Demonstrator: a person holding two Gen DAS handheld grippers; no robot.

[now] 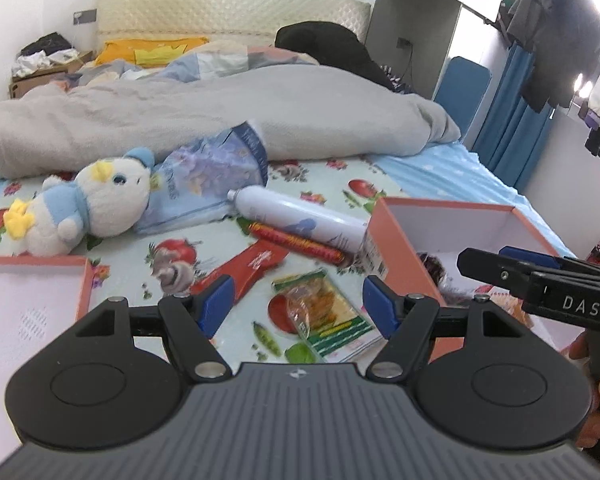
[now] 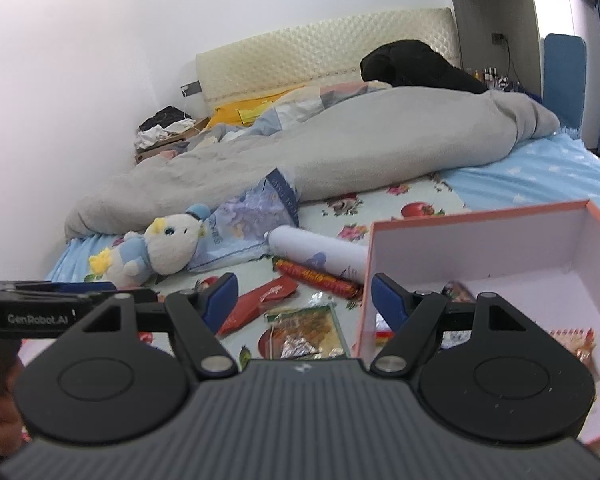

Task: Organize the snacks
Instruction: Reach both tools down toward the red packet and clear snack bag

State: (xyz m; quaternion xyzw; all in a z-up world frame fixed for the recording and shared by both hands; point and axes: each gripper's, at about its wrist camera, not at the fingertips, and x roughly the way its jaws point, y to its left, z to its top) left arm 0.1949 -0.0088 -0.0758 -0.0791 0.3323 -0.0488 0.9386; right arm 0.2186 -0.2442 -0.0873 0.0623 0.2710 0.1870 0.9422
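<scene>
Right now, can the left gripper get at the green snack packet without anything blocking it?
Probably yes. The left gripper is open and empty, and the green snack packet lies flat on the sheet right between its fingertips, uncovered. The red packet beside it could get nudged.

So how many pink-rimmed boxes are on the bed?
2. One pink-rimmed cardboard box sits at right beside the white bottle; the other is at the left edge, only partly in view.

a bed [image 1: 440, 168] carries a grey duvet [image 1: 220, 112], plush duck [image 1: 88, 204], white bottle [image 1: 300, 216], snack packets [image 1: 324, 312] and two orange boxes [image 1: 396, 240].
</scene>
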